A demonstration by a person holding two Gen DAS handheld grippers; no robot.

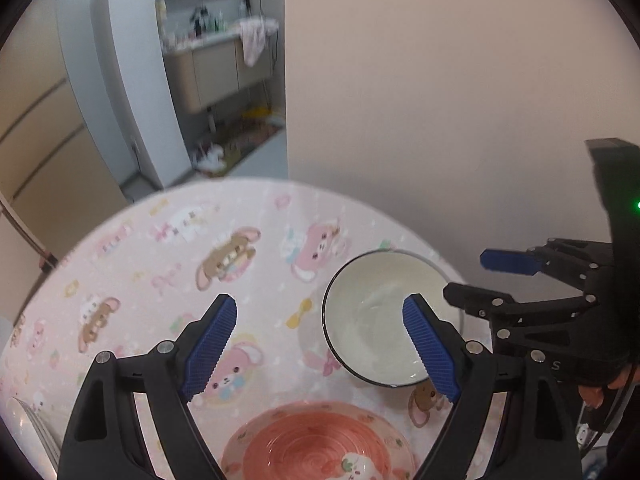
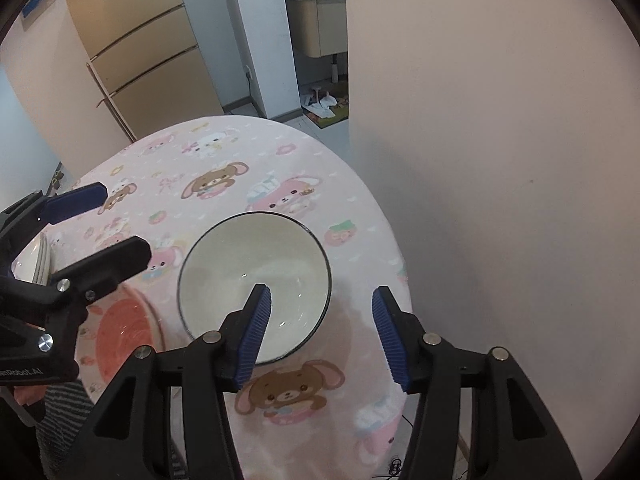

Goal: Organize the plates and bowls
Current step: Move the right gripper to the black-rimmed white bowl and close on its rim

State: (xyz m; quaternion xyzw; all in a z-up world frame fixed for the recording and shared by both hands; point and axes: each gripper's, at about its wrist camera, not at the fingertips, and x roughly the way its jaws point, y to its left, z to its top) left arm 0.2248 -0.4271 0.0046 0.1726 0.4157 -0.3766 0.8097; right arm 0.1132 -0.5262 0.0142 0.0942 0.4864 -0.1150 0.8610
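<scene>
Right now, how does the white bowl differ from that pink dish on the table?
The white bowl is plain cream inside with a thin dark rim; the pink plate has a red swirl centre and small printed figures along its border. The bowl looks deeper, the plate shallower. The bowl sits nearer the right claw, the plate just below the left claw. Both are round, empty and resting on the cartoon tablecloth.

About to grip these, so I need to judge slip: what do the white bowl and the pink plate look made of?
White bowl: likely glazed ceramic; glossy, with small bright highlights inside and a thin dark rim line. Pink plate: seems to be glass or clear plastic; the cloth pattern appears to show through its rim, with ridged rings at its centre. Both look smooth and probably slippery.
</scene>
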